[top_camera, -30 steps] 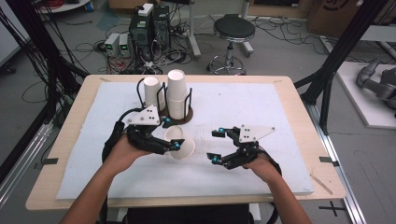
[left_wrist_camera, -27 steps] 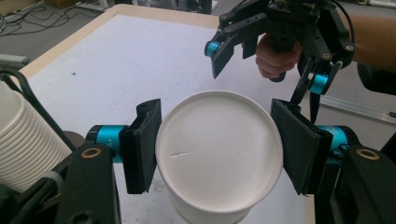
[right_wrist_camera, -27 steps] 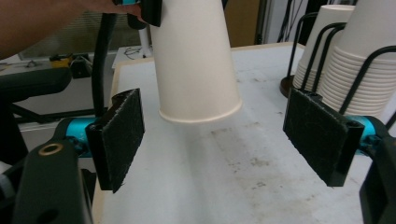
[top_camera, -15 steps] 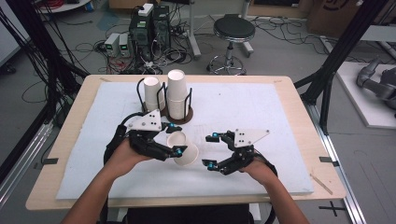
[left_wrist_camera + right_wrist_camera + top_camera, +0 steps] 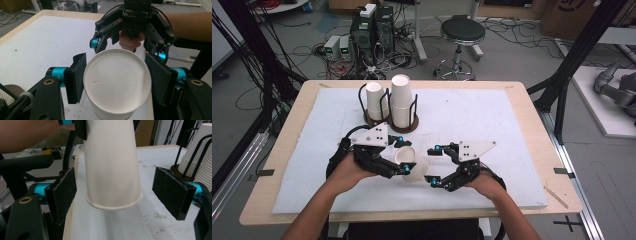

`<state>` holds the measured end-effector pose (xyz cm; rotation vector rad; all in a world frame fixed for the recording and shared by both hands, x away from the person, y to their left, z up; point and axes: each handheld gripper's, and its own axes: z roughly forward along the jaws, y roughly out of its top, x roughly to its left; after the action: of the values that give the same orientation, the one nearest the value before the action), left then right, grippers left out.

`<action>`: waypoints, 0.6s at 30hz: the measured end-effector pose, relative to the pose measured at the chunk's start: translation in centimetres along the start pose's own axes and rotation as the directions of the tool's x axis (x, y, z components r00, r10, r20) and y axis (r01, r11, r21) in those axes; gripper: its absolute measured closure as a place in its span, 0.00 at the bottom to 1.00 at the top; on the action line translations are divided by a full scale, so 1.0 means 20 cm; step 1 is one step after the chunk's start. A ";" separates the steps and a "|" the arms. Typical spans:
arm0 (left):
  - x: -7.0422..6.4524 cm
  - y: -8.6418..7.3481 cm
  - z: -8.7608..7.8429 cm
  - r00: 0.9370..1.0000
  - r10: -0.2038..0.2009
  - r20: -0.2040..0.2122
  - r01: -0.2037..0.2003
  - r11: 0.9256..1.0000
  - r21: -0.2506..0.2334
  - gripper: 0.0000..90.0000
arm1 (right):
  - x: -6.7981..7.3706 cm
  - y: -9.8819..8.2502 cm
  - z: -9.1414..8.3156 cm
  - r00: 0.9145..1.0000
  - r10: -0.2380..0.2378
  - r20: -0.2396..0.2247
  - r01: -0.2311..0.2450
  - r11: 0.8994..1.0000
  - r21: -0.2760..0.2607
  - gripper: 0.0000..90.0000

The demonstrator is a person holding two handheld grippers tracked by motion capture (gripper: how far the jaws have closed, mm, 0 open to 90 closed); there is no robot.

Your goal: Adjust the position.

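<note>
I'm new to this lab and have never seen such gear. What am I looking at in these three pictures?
A person sits at a table holding a hand-operated gripper in each hand. The high view looks down from above; the other two come from cameras riding on each gripper, looking along its black jaws. The left gripper is shut on a white paper cup, its jaws pressing the cup's sides in the left gripper view. The right gripper is open, its jaws either side of the cup's rim without touching it. Behind stands a holder with two stacks of cups.
</note>
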<state>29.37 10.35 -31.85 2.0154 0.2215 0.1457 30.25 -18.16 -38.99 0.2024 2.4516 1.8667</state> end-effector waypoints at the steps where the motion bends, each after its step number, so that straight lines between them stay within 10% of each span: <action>1: 0.00 0.00 0.00 1.000 0.003 0.005 -0.003 1.000 0.000 0.40 | 0.00 0.00 0.00 1.000 -0.001 0.000 0.001 1.000 -0.001 0.22; 18: -0.01 0.05 0.05 0.998 0.028 0.063 -0.027 1.000 -0.016 0.40 | 0.01 0.00 0.03 1.000 -0.004 -0.027 0.003 1.000 -0.031 0.22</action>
<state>29.42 9.02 -31.42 2.0057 0.1526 0.1006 30.09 -17.50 -39.19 0.1729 2.4370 1.9167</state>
